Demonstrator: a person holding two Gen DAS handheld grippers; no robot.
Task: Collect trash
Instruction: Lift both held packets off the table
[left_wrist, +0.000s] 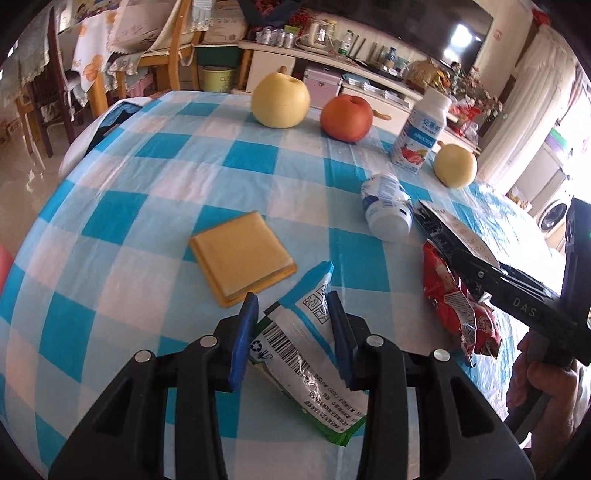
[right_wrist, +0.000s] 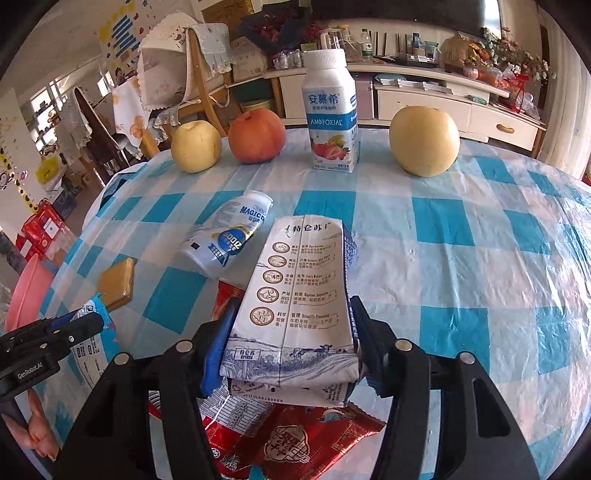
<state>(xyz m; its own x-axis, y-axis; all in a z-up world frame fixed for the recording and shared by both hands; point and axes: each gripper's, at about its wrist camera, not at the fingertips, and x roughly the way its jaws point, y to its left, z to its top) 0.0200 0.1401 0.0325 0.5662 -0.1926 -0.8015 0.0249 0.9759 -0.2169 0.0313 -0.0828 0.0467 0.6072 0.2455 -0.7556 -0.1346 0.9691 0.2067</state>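
Two pale pears, red apple, upright yogurt bottle, wooden coaster, checked tablecloth

Along the far side of the table stand a pear, an apple, a yoghurt bottle and another pear. Nearer, a small bottle lies toppled, a coaster to its left.
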